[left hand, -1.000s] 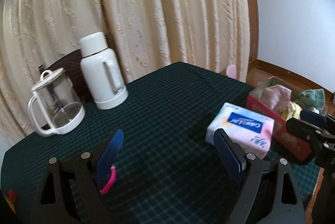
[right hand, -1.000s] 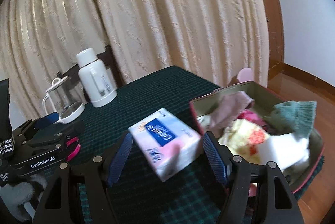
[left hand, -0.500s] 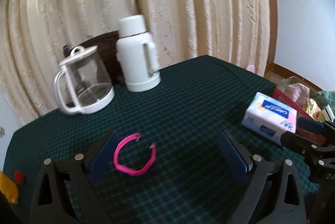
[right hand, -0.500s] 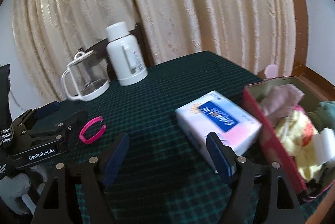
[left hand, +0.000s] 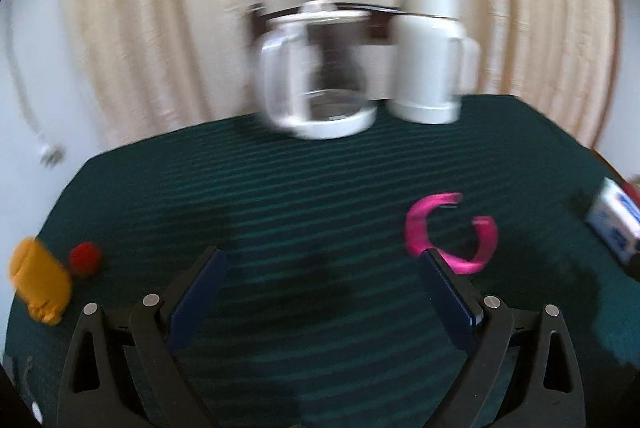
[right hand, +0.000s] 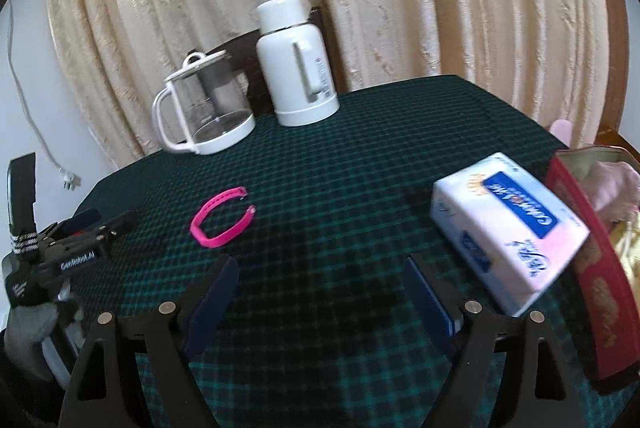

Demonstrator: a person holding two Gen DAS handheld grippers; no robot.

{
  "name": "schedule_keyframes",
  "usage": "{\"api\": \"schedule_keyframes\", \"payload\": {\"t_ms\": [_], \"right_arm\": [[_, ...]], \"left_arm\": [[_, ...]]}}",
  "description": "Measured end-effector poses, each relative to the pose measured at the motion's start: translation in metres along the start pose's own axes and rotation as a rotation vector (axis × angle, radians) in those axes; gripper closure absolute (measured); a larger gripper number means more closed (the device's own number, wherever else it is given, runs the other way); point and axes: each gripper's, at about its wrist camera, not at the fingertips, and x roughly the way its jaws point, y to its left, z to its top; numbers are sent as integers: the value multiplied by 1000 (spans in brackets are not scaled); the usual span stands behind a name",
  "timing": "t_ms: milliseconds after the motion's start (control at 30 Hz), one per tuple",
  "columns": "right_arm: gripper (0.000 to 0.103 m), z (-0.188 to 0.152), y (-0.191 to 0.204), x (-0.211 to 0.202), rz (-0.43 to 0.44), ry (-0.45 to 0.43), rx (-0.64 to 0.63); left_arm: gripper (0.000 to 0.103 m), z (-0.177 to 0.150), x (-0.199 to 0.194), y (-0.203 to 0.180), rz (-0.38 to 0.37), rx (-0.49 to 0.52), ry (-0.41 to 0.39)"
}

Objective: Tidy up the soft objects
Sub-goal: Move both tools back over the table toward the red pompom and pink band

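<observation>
A: Left gripper (left hand: 320,292)?
B: Fingers spread wide, nothing held; pink band (left hand: 450,228) lies on desk (left hand: 320,188) by right finger.
A: Right gripper (right hand: 320,296)?
B: Wide, empty; tissue pack (right hand: 508,224) beside red box (right hand: 600,292).

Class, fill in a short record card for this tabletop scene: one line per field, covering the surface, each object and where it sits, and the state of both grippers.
Surface: table under a dark green checked cloth
Back of table: glass jug beside white flask
Middle: pink band, lying flat, open-ended
Right side: tissue pack next to red box holding soft items
Left edge: orange object and red ball, blurred
Left hand-held gripper: open, empty
Right hand-held gripper: open, empty
</observation>
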Motion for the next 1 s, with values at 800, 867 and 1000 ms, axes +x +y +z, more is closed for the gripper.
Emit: {"api": "schedule_keyframes", "payload": {"t_ms": [800,867,1000], "right_arm": [[16,-7,55,29,61,78,-118],[16,-7,58,30,62,81,-124],[16,-8,63,31,66,84,-134]], "left_arm": [[6,-13,83,210,536,-257,104],[6,-9,90,218,504,-282,108],[13,-11,102,231,457,-349,160]]}}
